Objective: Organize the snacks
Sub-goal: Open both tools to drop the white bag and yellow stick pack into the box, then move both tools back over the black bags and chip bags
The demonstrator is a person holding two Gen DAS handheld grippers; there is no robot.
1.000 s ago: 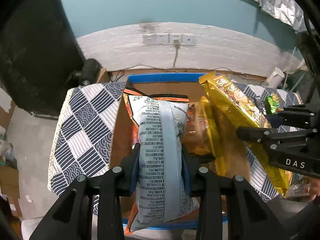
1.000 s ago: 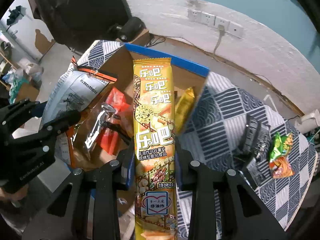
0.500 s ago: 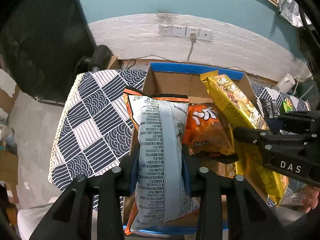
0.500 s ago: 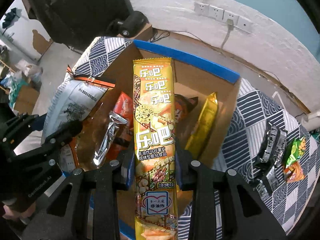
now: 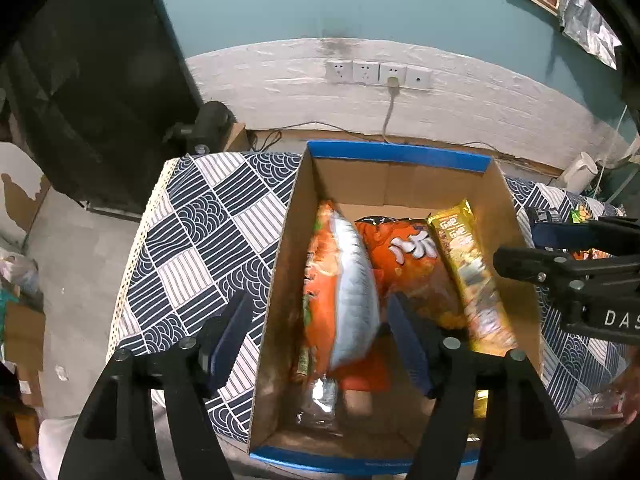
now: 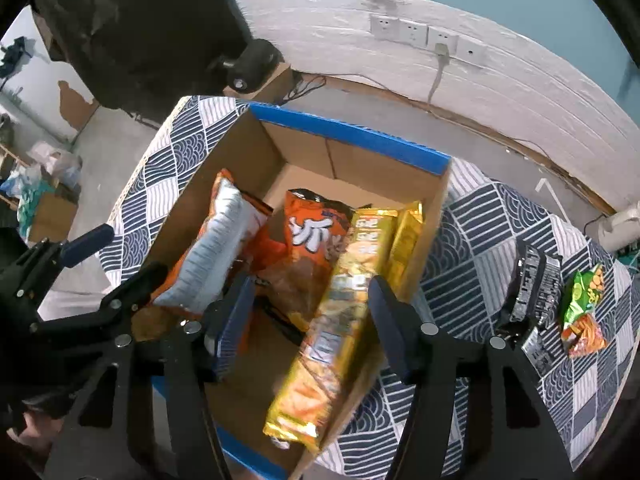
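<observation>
— So, where do we stand?
— Both our grippers gape over the box point(image 5: 400, 158) — left gripper point(image 5: 318, 328) and right gripper point(image 6: 310, 312) grasp nothing. The silver bag point(image 5: 354, 288) lies inside at left, the yellow pack point(image 6: 340, 308) leans at right.

Right gripper point(image 6: 310, 316) stands with jaws spread wide above the blue-rimmed cardboard box point(image 6: 348, 130), gripping nothing; the long yellow snack pack point(image 6: 340, 320) lies blurred between the fingers, slanted against the box's right wall. Inside the box: a silver-and-orange chip bag point(image 6: 212, 248) at left, an orange snack bag point(image 6: 308, 240) in the middle. The left gripper point(image 6: 116, 264) is at the left edge, jaws apart; dark packets point(image 6: 534, 292) and a green snack packet point(image 6: 584, 292) lie on the patterned tablecloth point(image 6: 480, 240).
</observation>
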